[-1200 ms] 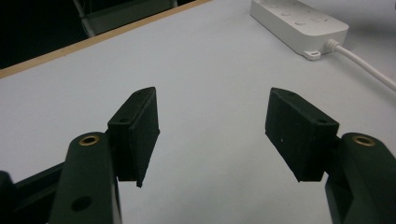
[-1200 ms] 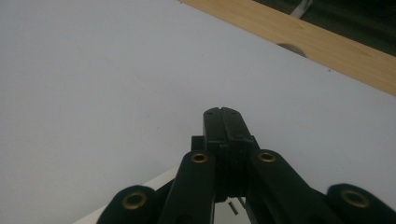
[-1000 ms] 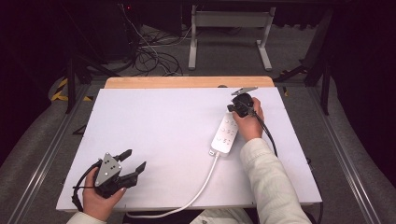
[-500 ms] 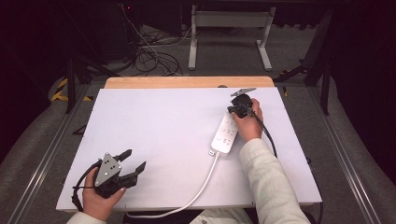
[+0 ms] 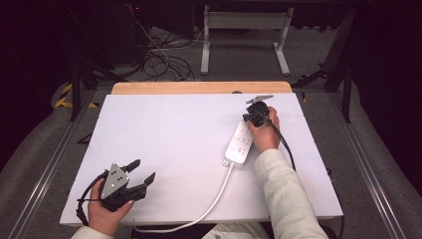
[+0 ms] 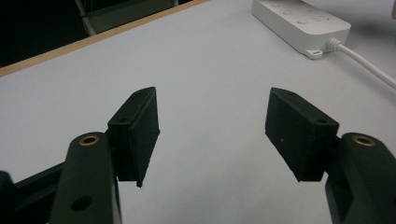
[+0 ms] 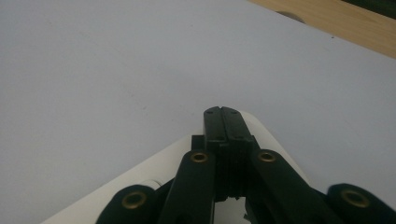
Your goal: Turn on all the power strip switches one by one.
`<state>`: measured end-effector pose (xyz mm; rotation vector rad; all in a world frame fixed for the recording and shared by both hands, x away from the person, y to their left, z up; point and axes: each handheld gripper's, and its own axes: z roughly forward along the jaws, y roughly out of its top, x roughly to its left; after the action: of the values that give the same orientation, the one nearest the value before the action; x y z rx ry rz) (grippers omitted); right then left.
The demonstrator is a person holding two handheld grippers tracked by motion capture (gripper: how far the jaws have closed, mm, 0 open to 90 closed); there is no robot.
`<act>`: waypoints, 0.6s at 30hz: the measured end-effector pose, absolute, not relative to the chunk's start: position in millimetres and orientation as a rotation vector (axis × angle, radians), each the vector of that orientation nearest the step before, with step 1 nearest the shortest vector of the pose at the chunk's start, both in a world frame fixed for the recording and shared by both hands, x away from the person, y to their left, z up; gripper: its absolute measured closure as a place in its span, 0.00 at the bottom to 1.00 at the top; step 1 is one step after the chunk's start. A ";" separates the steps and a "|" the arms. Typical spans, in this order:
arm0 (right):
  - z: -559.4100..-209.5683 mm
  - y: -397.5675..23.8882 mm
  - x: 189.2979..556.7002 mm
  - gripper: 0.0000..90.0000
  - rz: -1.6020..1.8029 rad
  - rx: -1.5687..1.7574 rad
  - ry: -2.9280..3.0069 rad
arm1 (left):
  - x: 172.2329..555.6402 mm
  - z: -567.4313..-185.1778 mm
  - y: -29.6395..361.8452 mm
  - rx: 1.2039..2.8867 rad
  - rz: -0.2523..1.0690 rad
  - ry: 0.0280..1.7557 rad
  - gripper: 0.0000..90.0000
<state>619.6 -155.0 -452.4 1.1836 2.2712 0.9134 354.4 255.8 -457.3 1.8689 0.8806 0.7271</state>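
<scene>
Pressing down over the far end of the power strip (image 5: pixel 240 141), the right gripper (image 5: pixel 255 115) has its jaws shut flat together with nothing between them — the right gripper view shows the two black jaws meeting just above the strip's white end (image 7: pixel 261 128). The strip lies right of centre in the high view, its long axis running from upper right to lower left, and its cord (image 5: pixel 209 204) trails off the near end toward the bottom edge of the table (image 5: pixel 164 124). So the strip sits directly beneath the right fingers, while the left gripper (image 5: pixel 140 175) rests well apart in the lower left, jaws wide and empty. From the left gripper view the strip's cord end (image 6: pixel 299 21) shows in the upper right, beyond open white surface. My guess is the coming move is a push on a switch or socket at that far end — the right hand (image 5: pixel 263 133) is plainly the nearer one. Nothing stands between either gripper and the strip; only the cord crosses the near table.
</scene>
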 end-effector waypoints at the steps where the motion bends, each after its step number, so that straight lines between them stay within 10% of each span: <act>1: -452.3 -154.6 619.5 1.00 0.907 1.183 2.271 | 354.4 -457.4 255.8 1.870 0.727 0.881 0.39; 18: -451.2 -146.9 619.7 1.00 0.853 1.228 2.271 | 355.5 -458.2 256.5 1.880 0.728 0.880 0.39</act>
<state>619.7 -146.9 -451.2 1.2275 2.2709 0.8530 355.5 256.5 -458.2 1.8796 0.8799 0.7282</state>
